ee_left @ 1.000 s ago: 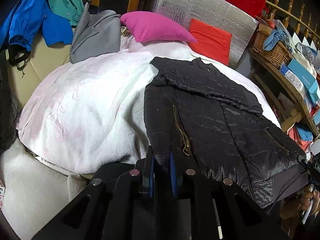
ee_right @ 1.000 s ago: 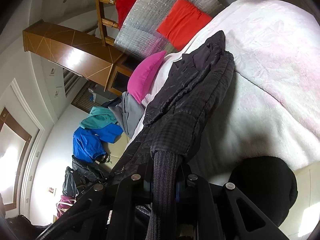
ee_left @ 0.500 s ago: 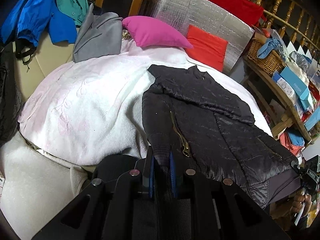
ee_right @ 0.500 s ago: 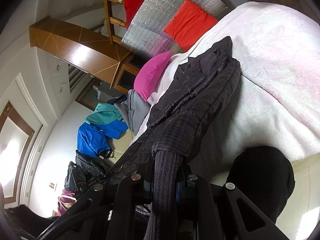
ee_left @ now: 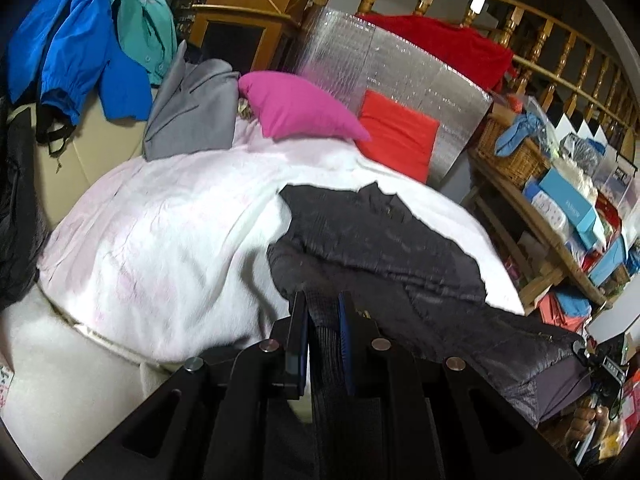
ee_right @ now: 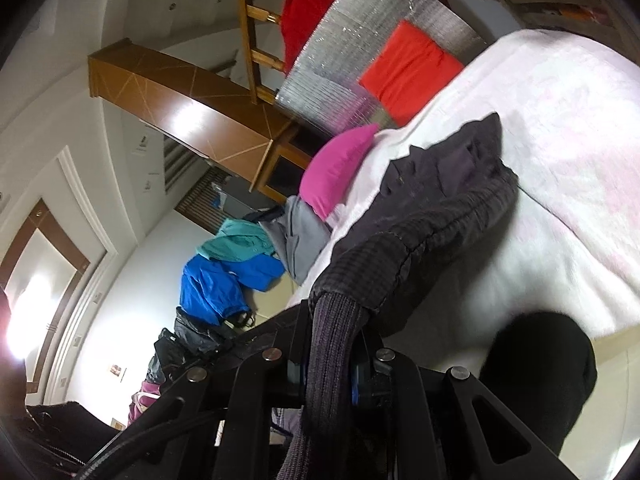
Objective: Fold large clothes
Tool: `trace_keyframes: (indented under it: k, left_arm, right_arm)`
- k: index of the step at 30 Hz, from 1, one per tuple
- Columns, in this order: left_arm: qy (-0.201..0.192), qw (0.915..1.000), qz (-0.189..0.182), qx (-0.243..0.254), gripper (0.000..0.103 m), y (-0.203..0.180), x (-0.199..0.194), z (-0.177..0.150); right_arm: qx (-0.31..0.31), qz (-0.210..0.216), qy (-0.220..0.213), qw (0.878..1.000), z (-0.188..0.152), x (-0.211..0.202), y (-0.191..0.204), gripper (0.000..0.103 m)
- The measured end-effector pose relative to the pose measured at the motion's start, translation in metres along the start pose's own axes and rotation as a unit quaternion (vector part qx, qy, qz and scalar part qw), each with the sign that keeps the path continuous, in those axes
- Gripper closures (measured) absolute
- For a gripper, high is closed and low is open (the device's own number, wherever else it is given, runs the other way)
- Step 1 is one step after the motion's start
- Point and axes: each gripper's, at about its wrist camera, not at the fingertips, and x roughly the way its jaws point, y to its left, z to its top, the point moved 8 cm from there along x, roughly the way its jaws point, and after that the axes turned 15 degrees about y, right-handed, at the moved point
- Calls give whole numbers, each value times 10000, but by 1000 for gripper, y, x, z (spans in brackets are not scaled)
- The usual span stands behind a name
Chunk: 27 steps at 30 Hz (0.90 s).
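Cluttered with cushions and spare garments, the bed (ee_left: 160, 240) under its white blanket carries the black jacket (ee_left: 384, 240) on its right side. Left gripper (ee_left: 323, 320) has its jaws clamped on the ribbed hem at the near edge; right gripper (ee_right: 332, 356) likewise pinches the hem's other corner, lifted off the blanket. Sleeves look tucked across the body; the bottom-to-collar fold seems only begun, with flattening left.

Wrist views, close, sharing bed (ee_left: 168, 240)
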Motion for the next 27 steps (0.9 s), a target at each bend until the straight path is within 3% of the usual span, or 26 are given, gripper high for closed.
trace_keyframes:
  k: [12,27]
  left_arm:
    - [-607,9981,-91,114,88,-21,4,67]
    - [-905,9957,49,169,88,-34,29,134]
  right_arm:
    - [-92,349,-618,9974,56,2,11,88]
    - [-41,205,-978,9950,129,18,11,88]
